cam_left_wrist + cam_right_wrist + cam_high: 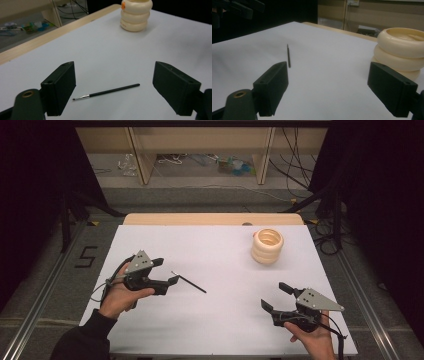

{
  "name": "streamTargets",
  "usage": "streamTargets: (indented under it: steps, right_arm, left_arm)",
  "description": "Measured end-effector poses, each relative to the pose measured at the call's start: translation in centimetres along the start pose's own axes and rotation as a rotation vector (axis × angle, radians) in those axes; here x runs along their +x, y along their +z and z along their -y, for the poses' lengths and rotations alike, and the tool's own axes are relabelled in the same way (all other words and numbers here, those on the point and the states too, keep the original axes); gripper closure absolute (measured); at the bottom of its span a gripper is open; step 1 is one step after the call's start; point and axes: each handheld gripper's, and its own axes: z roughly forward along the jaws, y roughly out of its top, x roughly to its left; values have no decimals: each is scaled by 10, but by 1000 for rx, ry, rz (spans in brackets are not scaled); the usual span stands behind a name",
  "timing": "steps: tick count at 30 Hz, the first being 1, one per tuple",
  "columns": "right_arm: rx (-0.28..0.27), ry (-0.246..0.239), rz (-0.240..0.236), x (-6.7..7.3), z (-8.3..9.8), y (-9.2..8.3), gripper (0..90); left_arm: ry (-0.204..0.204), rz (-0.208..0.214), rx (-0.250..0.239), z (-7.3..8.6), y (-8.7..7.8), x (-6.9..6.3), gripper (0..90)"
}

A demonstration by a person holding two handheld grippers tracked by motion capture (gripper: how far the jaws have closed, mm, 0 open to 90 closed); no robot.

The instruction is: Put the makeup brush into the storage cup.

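A thin black paintbrush [189,282] with a metal ferrule lies flat on the white table sheet [215,320]. My left gripper [166,270] is held open just left of the brush's bristle end, the brush [107,92] lying between and ahead of its wide-apart jaws. A cream ribbed holder [267,246], like three stacked rings, stands at the back right. My right gripper [276,297] is open near the front right, empty, with the holder [400,50] ahead on its right and the brush [288,56] farther off to its left.
The table's wooden far edge [212,218] borders the sheet. Beyond it are floor, cables [300,175] and wooden furniture legs [140,155]. Dark curtains flank both sides.
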Motion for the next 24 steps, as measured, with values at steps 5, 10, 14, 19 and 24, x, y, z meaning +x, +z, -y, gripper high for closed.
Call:
streamTargets:
  steps: [5, 10, 14, 19, 24]
  right_arm:
    - [15, -6, 9, 0, 0, 0, 179]
    - [23, -10, -9, 1, 1, 1, 177]
    - [22, -32, -8, 0, 0, 1, 177]
    - [22, -13, -28, 2, 1, 3, 177]
    - [31, -24, -23, 2, 0, 2, 178]
  left_arm:
    - [50, 17, 83, -8, 10, 3, 186]
    - [100, 37, 169, -17, 26, 5, 184]
    - [141, 68, 237, -23, 37, 10, 186]
    - [194, 103, 305, -28, 50, 13, 198]
    - [230, 155, 340, -30, 64, 13, 186]
